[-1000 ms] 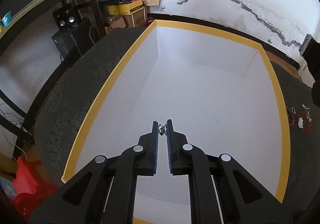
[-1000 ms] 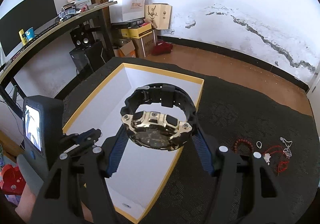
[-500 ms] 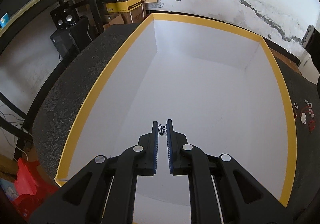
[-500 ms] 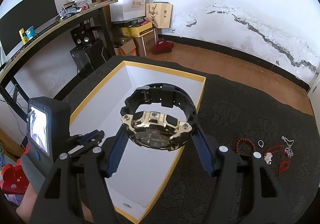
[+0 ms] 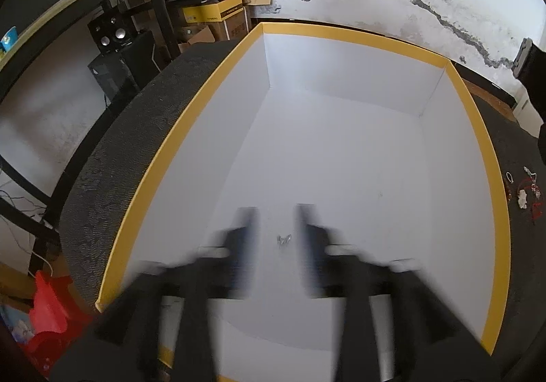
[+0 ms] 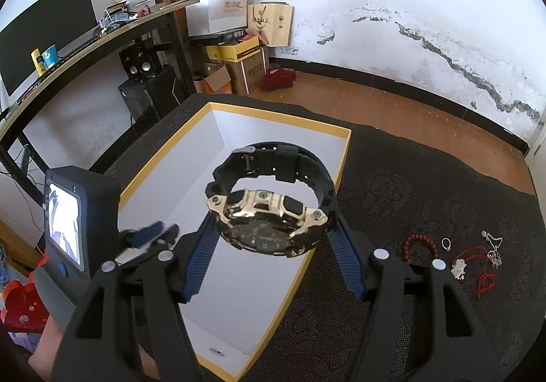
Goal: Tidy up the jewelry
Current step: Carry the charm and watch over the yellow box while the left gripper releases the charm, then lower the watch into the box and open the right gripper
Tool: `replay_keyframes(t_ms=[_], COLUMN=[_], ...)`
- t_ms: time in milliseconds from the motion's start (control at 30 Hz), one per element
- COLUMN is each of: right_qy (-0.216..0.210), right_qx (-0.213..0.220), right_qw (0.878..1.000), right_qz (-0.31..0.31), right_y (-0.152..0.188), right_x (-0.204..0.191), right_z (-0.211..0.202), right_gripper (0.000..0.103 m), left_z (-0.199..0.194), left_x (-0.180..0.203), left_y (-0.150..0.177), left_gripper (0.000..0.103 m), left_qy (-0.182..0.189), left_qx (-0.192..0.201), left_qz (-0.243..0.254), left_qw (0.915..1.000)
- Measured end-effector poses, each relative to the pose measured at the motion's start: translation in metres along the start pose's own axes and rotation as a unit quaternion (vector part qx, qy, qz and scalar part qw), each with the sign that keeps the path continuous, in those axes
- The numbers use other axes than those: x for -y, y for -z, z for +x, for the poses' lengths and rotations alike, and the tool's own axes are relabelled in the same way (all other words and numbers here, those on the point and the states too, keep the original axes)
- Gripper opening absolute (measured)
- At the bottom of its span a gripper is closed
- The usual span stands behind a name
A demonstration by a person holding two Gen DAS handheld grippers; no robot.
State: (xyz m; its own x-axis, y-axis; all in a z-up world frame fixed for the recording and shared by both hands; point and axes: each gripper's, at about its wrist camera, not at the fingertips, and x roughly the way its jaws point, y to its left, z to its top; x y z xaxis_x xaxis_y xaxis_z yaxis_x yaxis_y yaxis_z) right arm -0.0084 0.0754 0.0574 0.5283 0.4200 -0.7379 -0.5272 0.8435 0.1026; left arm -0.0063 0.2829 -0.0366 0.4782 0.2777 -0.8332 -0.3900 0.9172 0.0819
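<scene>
Seen from the left wrist, the left gripper [image 5: 275, 221] is blurred, with its jaws standing apart and nothing held between them. A small silvery trinket [image 5: 283, 240] is seen between the fingers, below them against the white floor of the yellow-rimmed box [image 5: 483, 143]; whether it is resting there or falling cannot be told. The release is judged to be the step in hand. It is done well if the jaws are kept wide and the gripper is lifted straight back, so that the tiny piece is not caught on a pad or dragged along the floor.

In the right wrist view, the right gripper [image 6: 273, 231] is clamped on a black-and-gold watch [image 6: 269, 208], held by its case above the box's right wall. It is best lowered level toward the 12 o'clock end of the box, well apart from the trinket.

On the dark patterned cloth [image 6: 409, 184] at 3 o'clock of the box, a red bead bracelet [image 6: 420, 242], a ring [image 6: 446, 243], a red cord with a white charm [image 6: 472, 262] and a silver chain [image 6: 494, 247] are left to be gathered.

Beyond, a stained white wall [image 6: 409, 23] is seen at 12 o'clock, a wooden floor below it, and a cluttered desk with boxes [image 6: 235, 54] at 10 o'clock.
</scene>
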Motion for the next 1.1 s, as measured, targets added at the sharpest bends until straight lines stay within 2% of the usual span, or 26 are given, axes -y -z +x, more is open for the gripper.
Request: replay_keyframes(t_ms=[33, 167, 500, 800, 1100], right_qy=[0.000, 0.000, 0.003, 0.002, 0.017], right_qx=[0.000, -0.001, -0.015, -0.083, -0.166], right_qw=[1.000, 1.000, 1.000, 0.996, 0.984], right_qz=[0.000, 0.001, -0.013, -0.028, -0.060], right_y=[-0.002, -0.002, -0.006, -0.026, -0.037], right_x=[0.002, 0.002, -0.003, -0.012, -0.032], right_z=[0.000, 0.000, 0.013, 0.074, 0.144], right_gripper=[0.064, 0.064, 0.064, 0.064, 0.064], left_z=[-0.003, -0.014, -0.020, -0.030, -0.033], left_x=[-0.001, 0.005, -0.001, 0.002, -0.003], left_y=[0.000, 0.000, 0.004, 0.009, 0.009], left_gripper=[0.089, 0.089, 0.090, 0.090, 0.090], left_qy=[-0.002, -0.002, -0.002, 0.009, 0.017], left_qx=[0.007, 0.021, 0.021, 0.021, 0.017], left_qz=[-0.006, 0.007, 0.005, 0.015, 0.012], left_qw=[1.0000, 0.9997, 0.9998, 0.9996, 0.9996])
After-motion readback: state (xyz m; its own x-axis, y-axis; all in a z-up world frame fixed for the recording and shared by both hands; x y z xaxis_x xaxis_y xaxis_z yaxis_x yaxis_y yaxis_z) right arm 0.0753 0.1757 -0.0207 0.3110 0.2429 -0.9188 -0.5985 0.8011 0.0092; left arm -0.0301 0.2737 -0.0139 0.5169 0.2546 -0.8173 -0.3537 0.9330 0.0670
